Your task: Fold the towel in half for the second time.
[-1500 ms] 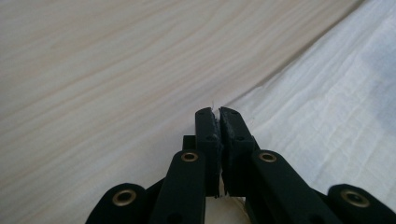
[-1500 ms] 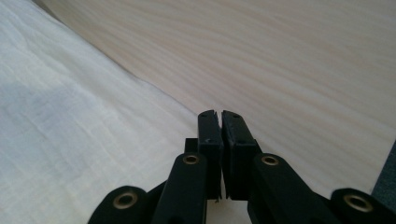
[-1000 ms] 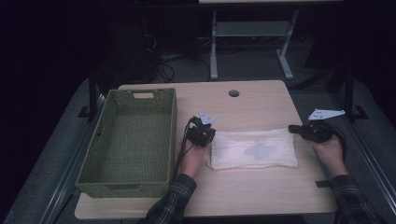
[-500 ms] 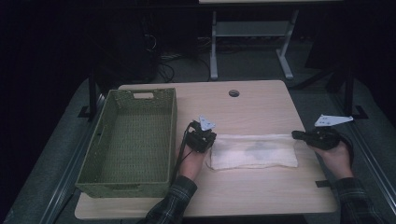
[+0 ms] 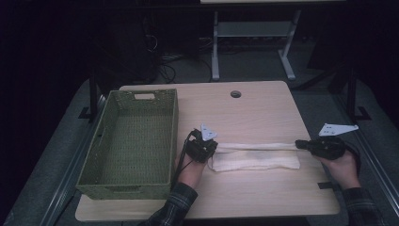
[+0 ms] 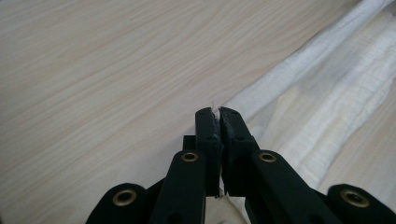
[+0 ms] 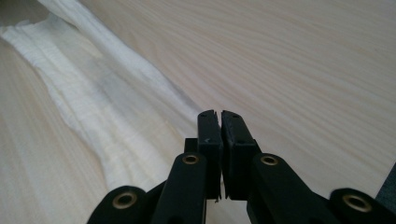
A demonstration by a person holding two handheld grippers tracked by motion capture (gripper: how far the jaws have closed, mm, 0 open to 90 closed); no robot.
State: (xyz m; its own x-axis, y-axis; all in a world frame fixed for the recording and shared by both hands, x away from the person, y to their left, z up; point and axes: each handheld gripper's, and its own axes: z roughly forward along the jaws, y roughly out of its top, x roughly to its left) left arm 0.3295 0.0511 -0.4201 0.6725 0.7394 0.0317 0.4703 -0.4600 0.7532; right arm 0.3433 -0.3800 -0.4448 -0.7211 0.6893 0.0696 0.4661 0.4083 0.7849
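Both the left gripper [image 6: 219,112] and right gripper [image 7: 220,113] clench the cloth's [image 5: 256,160] edge; excess pull apart slips it from between the jaws.

No legible text, labels, brand marks, numbers or signs in any view. Checked: woven walls of the green basket [image 5: 131,141] at the table's left edge, the white cloth [image 5: 256,157] near the front edge, the bare wood-grain table [image 5: 254,113], and the grey plates on both grippers. All unmarked, as far as resolution and dim light allow.
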